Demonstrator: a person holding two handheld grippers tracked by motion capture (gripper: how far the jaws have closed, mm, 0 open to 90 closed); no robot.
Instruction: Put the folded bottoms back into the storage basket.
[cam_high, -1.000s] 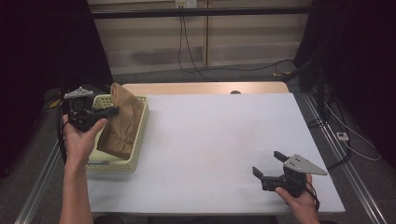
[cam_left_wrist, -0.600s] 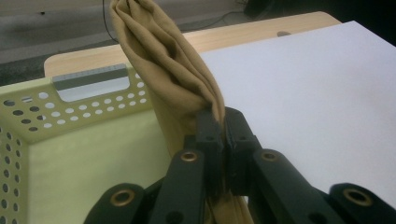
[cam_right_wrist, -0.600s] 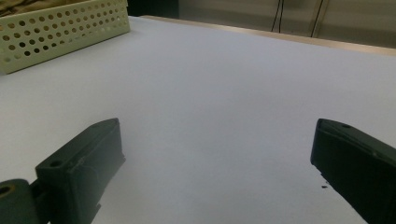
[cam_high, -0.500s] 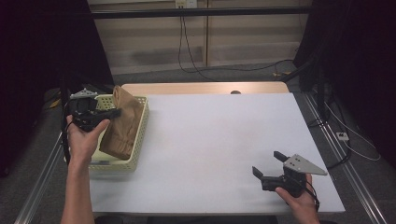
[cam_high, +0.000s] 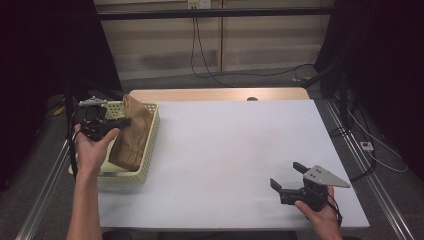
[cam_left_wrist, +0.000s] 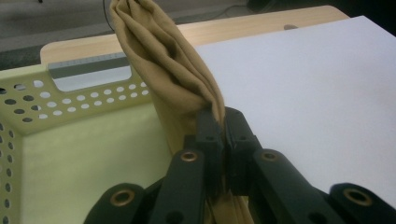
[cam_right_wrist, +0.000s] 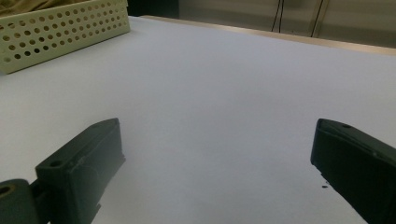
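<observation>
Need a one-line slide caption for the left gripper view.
Left gripper shut on tan cloth, over the pale yellow perforated basket.

White desk (cam_high: 240, 145) top, wooden strip (cam_high: 215, 94) along its far edge. Black cables (cam_high: 235, 70) trail on grey floor behind. Wall socket (cam_high: 198, 4) up top, dark curtains (cam_high: 45, 50) at both sides.

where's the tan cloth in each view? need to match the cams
High view: the tan cloth sits left of centre, lying in the yellow basket, with the left gripper at its upper part.
Left gripper view: it rises from bottom centre to the top, pinched between the shut jaws.
Right gripper view: a small patch at the top left corner, above the basket wall.
Shared landmark: the perforated yellow basket.
</observation>
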